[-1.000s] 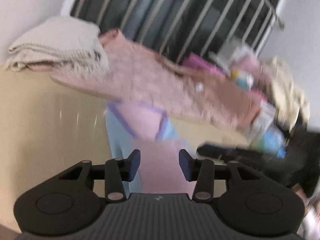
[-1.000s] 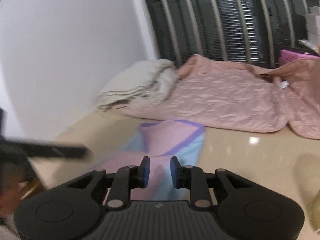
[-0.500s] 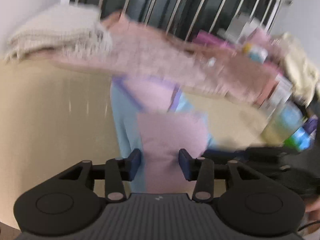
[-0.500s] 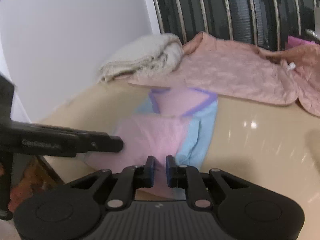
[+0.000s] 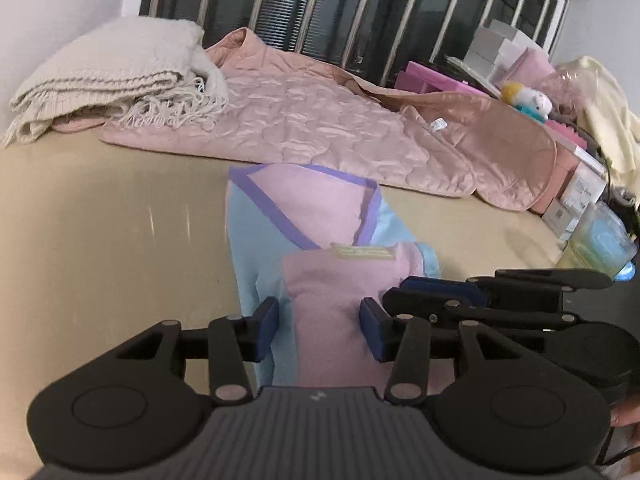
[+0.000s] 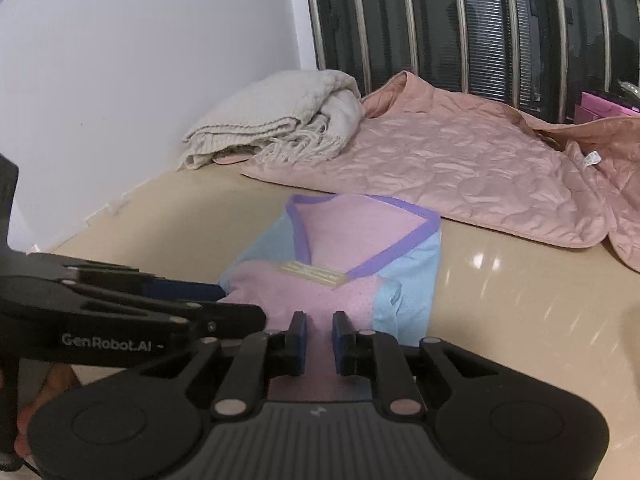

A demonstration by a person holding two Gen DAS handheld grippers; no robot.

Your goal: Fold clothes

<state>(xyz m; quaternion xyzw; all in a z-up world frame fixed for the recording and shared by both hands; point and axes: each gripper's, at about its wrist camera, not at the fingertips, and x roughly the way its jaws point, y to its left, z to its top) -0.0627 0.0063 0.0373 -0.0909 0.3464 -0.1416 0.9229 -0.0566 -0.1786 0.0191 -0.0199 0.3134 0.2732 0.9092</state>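
A pink and light-blue garment [image 5: 256, 248] with purple trim lies on the beige table [image 5: 100, 240]. Its pink lower part is folded up, with a beige label on top. My left gripper [image 5: 319, 326] is open and straddles the pink fold without pinching it. My right gripper [image 6: 319, 338] is nearly closed, with pink cloth of the garment [image 6: 360, 228] in the narrow gap between its pads. In the left wrist view my right gripper [image 5: 396, 292] sits at the fold's right edge. In the right wrist view my left gripper [image 6: 224, 302] reaches in from the left.
A pink quilted cover [image 5: 320, 128] and a folded cream blanket [image 5: 112, 72] lie behind the garment, against a barred window. Boxes, a plush toy [image 5: 528, 100] and a clear bottle [image 5: 600, 240] crowd the right side. A white wall [image 6: 140, 60] closes the left.
Both grippers have moved in lower over the garment's near end. The right gripper's gap has narrowed around the pink cloth. The left gripper kept the same wide opening.
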